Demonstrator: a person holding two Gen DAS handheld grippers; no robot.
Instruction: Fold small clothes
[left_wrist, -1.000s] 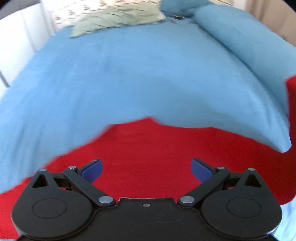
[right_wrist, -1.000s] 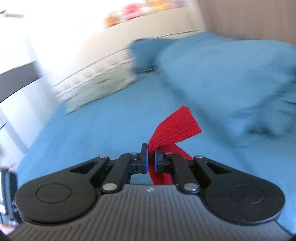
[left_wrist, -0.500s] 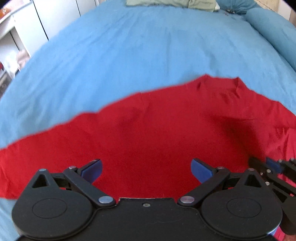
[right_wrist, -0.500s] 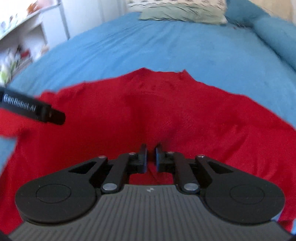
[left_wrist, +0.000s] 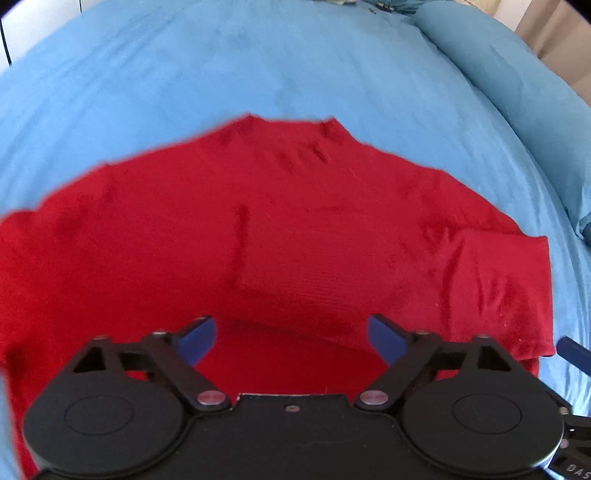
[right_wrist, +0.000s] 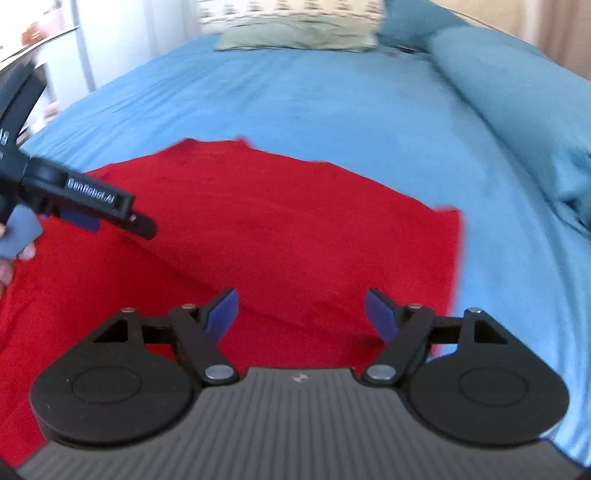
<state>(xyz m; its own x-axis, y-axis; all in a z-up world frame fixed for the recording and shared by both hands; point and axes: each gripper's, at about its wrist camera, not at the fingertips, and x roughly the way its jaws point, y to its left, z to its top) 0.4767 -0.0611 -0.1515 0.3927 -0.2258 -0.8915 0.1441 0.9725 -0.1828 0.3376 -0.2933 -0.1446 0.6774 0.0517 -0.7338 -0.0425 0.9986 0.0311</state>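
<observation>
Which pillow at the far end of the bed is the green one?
The flat pale green pillow, lying in front of the white patterned pillow. The blue pillow to its right matches the blue bedcover.

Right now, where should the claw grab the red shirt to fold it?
Probably the short sleeve sticking out at the right side of the red shirt. It lies flat on the blue bed cover with a free outer edge, so the open right claw could come from that side and pinch the edge.
</observation>
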